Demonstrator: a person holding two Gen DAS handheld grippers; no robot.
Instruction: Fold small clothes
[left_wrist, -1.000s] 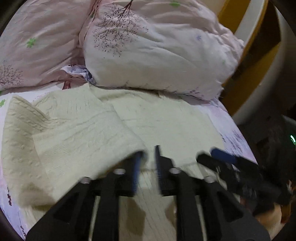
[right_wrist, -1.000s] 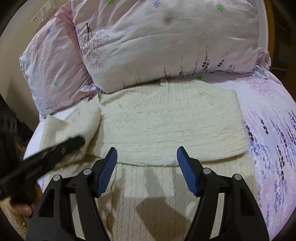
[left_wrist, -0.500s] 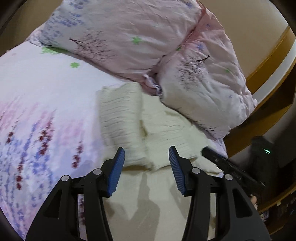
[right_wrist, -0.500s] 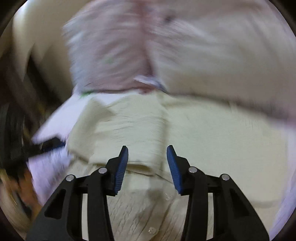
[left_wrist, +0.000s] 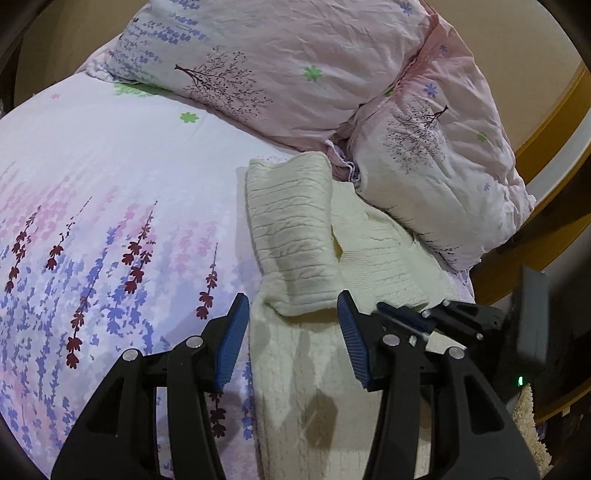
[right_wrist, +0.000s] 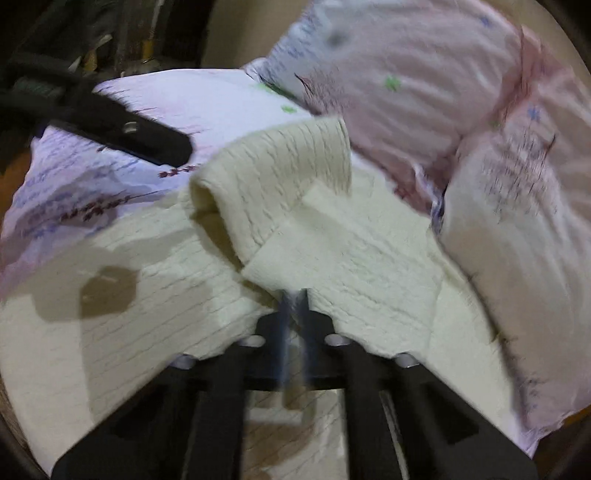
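Two pillows (left_wrist: 332, 74) in crumpled pink cotton, printed with thin dark trees and small flowers, fill the top of the left wrist view. Below them a smooth bedsheet (left_wrist: 92, 203) with lavender sprigs spreads over the left half of the frame. The cream cable-knit sweater (left_wrist: 295, 236) lies in the centre, ribbed and thick, one sleeve folded back over the body as a long rounded band. The left gripper (left_wrist: 288, 332) stands half open at the bottom, its ridged blue pads apart and hovering over the sleeve's end, pressing on nothing. At lower right the right gripper (left_wrist: 406, 317) shows from the side with its blue tips together at the knit's edge. A curved wooden bed frame (left_wrist: 546, 122) and a beige wall (left_wrist: 517, 37) lie at upper right.

Motion blur softens the right wrist view. Here the right gripper (right_wrist: 293, 306) sits at bottom centre, jaws clamped on a folded edge of the sweater (right_wrist: 332, 240), which wrinkles toward them. This view alone shows the sleeve's open rolled cuff, and the left gripper (right_wrist: 147, 136) as a black bar at upper left over the sheet (right_wrist: 74, 184). The pillows (right_wrist: 443, 92) fill the right side.
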